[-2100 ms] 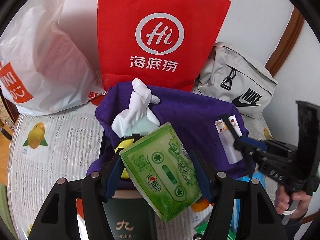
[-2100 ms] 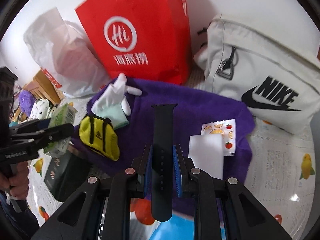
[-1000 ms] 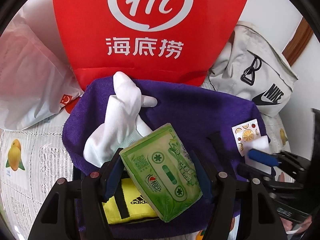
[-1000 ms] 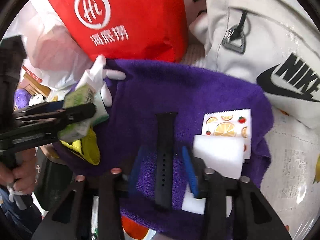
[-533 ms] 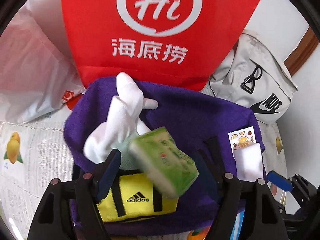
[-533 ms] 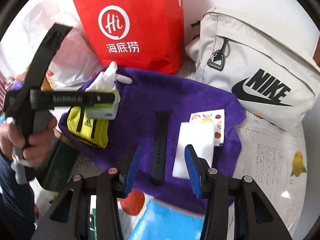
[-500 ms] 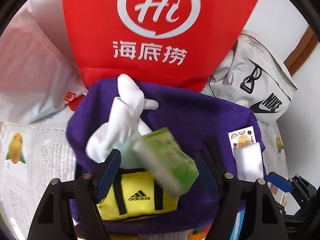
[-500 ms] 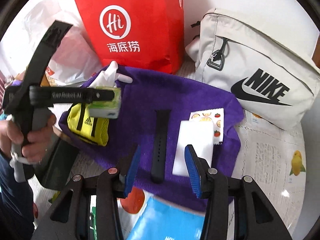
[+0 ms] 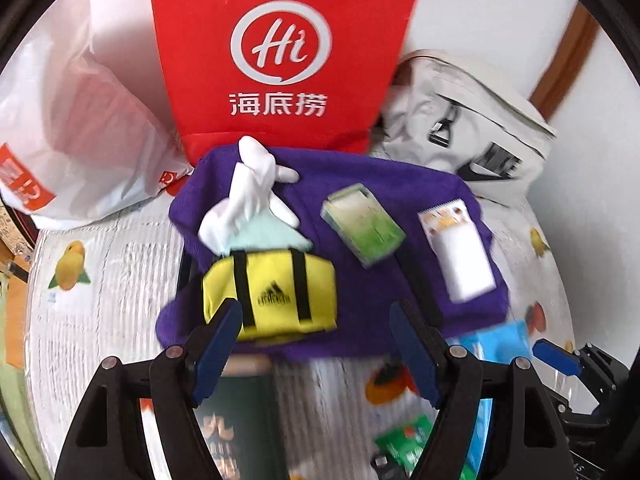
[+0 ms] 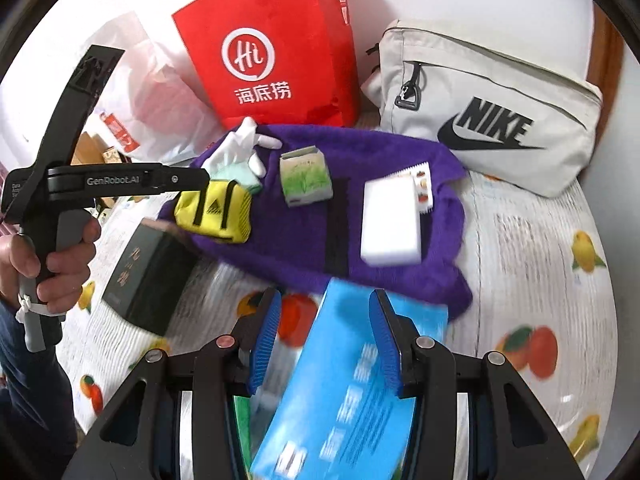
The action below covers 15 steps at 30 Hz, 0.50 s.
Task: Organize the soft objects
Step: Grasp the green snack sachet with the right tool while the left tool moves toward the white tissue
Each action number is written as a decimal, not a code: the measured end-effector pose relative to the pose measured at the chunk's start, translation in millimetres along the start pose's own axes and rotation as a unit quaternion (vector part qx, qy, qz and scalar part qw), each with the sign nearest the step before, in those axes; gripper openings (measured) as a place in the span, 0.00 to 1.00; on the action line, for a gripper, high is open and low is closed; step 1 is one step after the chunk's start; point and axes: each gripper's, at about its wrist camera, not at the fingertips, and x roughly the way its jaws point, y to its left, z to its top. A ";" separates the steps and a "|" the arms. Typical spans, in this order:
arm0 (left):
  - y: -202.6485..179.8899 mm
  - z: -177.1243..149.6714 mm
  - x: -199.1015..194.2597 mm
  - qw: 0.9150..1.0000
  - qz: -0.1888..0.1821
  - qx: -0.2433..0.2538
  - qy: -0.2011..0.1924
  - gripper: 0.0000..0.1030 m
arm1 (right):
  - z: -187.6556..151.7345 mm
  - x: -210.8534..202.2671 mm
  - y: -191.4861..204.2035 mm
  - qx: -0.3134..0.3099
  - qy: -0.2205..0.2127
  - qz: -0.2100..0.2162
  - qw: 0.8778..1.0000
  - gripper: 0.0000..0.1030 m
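Observation:
On the purple towel (image 9: 380, 168) (image 10: 304, 240) lie a white glove (image 9: 256, 184) (image 10: 240, 146), a yellow Adidas mini bag (image 9: 272, 292) (image 10: 216, 212), a green tissue pack (image 9: 362, 224) (image 10: 306, 178), a black watch strap (image 10: 338, 224) and a white sponge (image 9: 466, 258) (image 10: 392, 224). My left gripper (image 9: 314, 320) (image 10: 192, 180) is open with nothing in it, back from the yellow bag. My right gripper (image 10: 326, 312) is also open, hovering over a blue packet (image 10: 348, 380) in front of the towel.
A red paper bag (image 9: 280, 60) (image 10: 272, 52), a white plastic bag (image 9: 88, 120) and a beige Nike bag (image 10: 488, 120) stand behind the towel. A dark box (image 10: 148, 268) lies at front left on the fruit-print cloth (image 10: 520, 260). A hand (image 10: 52, 264) holds the left gripper.
The left gripper opened and dropped the green tissue pack onto the towel beside the glove. The right gripper let go of the watch strap. Both grippers pulled back and rose.

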 end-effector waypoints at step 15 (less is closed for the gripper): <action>6.1 -101.7 -59.5 1.000 -0.009 -0.021 -0.016 0.73 | -91.6 -27.1 75.7 -0.120 -0.013 0.026 0.992 0.44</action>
